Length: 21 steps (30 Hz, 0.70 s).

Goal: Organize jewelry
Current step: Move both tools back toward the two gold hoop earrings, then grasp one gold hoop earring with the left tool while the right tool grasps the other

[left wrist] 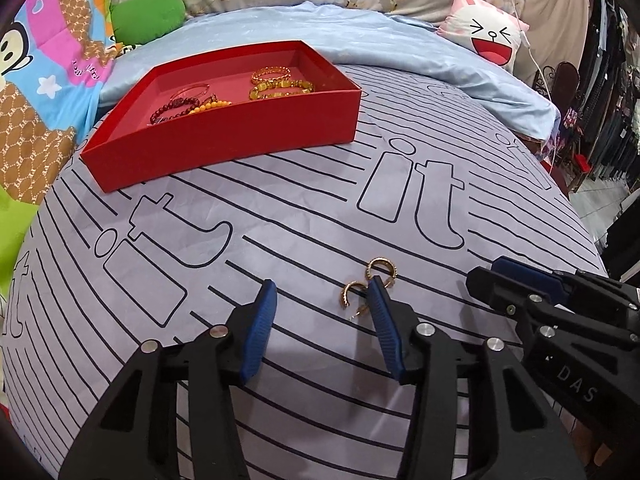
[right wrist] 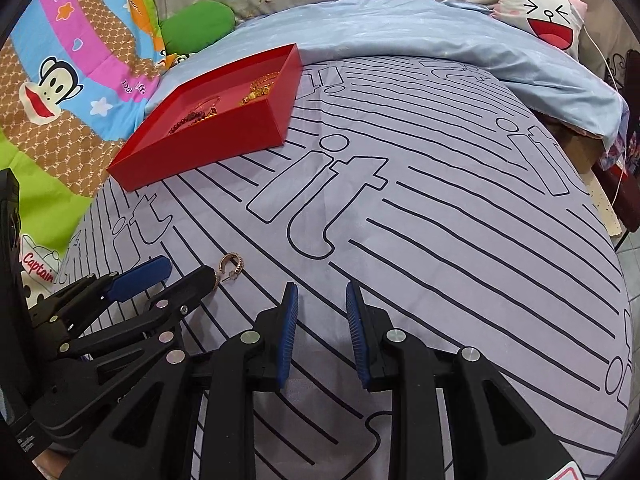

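A red tray lies on the striped grey bedsheet and holds several bracelets, gold, amber and dark red. It also shows in the right wrist view. Two gold hoop earrings lie on the sheet close to me. My left gripper is open just above the sheet, its right fingertip touching or just over the earrings. In the right wrist view one earring lies beside the left gripper. My right gripper is open and empty, to the right of the earrings.
A light blue blanket is bunched behind the tray. A green cushion, a cartoon monkey quilt and a laughing-face pillow lie around the back. The bed edge drops off at the right.
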Tool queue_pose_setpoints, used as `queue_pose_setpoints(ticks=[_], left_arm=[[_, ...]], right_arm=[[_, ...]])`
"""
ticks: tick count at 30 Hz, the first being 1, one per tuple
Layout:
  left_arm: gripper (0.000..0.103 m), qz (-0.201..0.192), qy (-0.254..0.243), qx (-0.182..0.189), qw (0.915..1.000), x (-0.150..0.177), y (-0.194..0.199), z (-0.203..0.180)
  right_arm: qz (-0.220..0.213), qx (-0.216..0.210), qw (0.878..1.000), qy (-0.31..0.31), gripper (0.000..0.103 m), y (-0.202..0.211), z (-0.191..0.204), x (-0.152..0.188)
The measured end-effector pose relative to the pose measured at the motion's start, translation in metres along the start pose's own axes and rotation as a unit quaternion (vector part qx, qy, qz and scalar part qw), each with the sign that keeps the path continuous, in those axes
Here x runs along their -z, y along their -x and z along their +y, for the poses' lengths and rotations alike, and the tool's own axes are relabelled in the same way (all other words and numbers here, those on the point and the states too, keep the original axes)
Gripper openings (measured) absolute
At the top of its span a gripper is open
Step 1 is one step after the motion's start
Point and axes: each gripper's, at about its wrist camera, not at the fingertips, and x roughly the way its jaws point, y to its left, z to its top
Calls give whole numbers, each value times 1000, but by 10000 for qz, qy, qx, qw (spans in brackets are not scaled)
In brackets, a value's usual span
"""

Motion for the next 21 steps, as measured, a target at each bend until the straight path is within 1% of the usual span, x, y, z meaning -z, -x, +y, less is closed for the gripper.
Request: queue_pose_setpoints(ticks=[2,4,6,7,9,11,21], left_arm=[[30,-28,-63,-92,9999,0,-1,-1],[29,-49,-94,-88,9999,1,-1,-1],[22,-54,-100,-75,9999,1,-1,0],[20,-55,-93,-69,9999,2,0,1],[11,-52,-64,-74,9999,3,1,5],[7,-38,-6,-58,10000,3,2,9],[7,-37,235,-66,9997,13,11,35]], right_arm=[[2,-14,10000,-8,25,0,0,1],[5,-21,10000,-11,25,-1,0,1],[14,-33,10000,-8,25,-1,0,2],[16,-44,10000,-6,25,-1,1,3],[25,-76,10000,12,25,-2,4,3],[28,-107,9999,42,25,-3,6,3],[52,-279,9993,255,25,-8,28,0]])
